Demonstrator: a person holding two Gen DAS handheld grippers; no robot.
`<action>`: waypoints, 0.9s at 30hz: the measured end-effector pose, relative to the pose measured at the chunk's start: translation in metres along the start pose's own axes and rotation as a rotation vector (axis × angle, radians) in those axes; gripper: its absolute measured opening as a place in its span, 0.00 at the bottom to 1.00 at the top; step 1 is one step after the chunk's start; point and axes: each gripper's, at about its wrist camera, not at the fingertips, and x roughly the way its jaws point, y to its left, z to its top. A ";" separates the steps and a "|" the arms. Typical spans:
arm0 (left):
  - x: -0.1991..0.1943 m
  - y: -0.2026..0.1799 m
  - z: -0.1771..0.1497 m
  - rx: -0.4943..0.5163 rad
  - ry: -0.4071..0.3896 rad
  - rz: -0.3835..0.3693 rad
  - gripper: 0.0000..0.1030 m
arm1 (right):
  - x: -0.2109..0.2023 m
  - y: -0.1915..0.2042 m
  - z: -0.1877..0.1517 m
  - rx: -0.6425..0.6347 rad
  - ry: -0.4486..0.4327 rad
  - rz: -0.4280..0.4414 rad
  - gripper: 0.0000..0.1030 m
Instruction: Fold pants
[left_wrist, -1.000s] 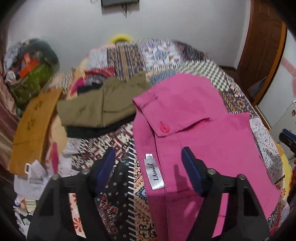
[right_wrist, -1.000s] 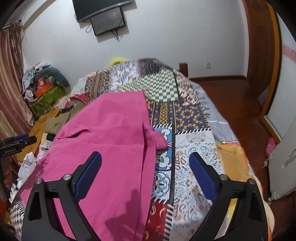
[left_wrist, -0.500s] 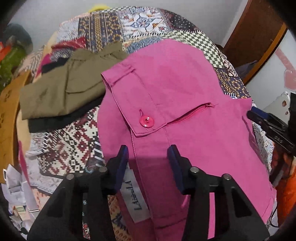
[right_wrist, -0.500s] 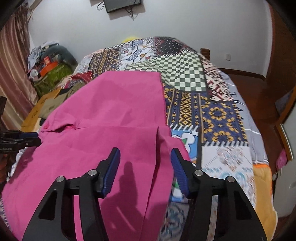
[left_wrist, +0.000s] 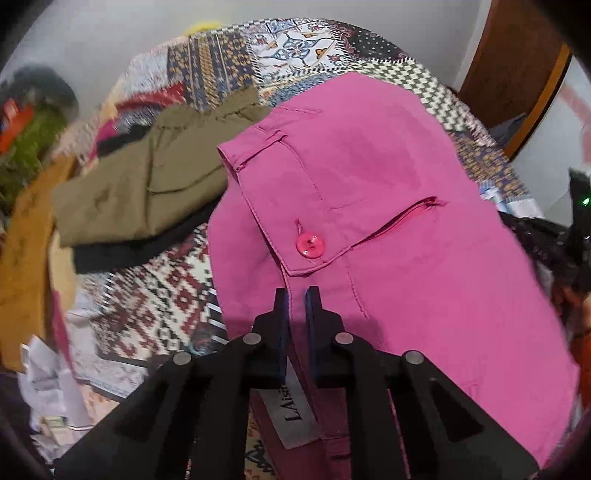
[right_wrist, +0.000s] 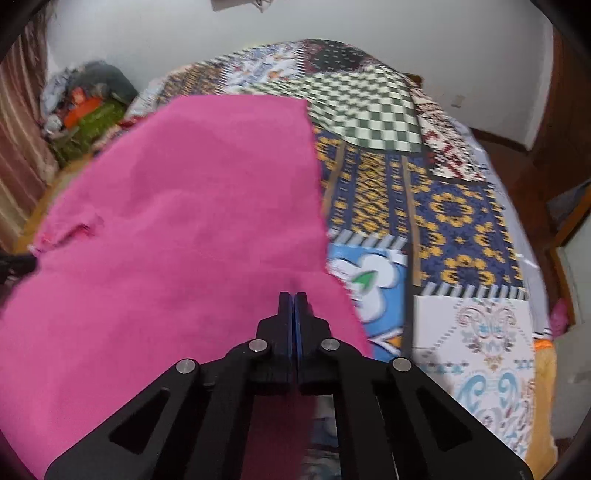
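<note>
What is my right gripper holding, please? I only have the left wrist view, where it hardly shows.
Observer: The right gripper has just closed, pinching the near edge of the pink pants.
Operator: Thank you. Is anything lying on the bed to the right of the pants?
Observer: No clothes there, only the bare patchwork bedspread.
Operator: How far up the bed do the pants reach?
Observer: Their far edge stops beside a green and white checked patch of the bedspread.
Operator: And my left gripper?
Observer: Only a dark sliver that may be the left gripper shows at the picture's left edge, beside the pants.
</note>
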 end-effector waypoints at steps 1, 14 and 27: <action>0.000 -0.001 -0.001 0.011 -0.004 0.007 0.10 | 0.003 -0.003 -0.002 0.007 0.015 -0.002 0.00; -0.025 0.013 0.012 -0.011 -0.033 -0.036 0.13 | -0.043 -0.027 -0.002 0.067 -0.002 0.030 0.09; 0.023 0.032 0.049 -0.122 0.049 -0.114 0.45 | -0.017 -0.033 0.014 0.080 0.013 0.017 0.43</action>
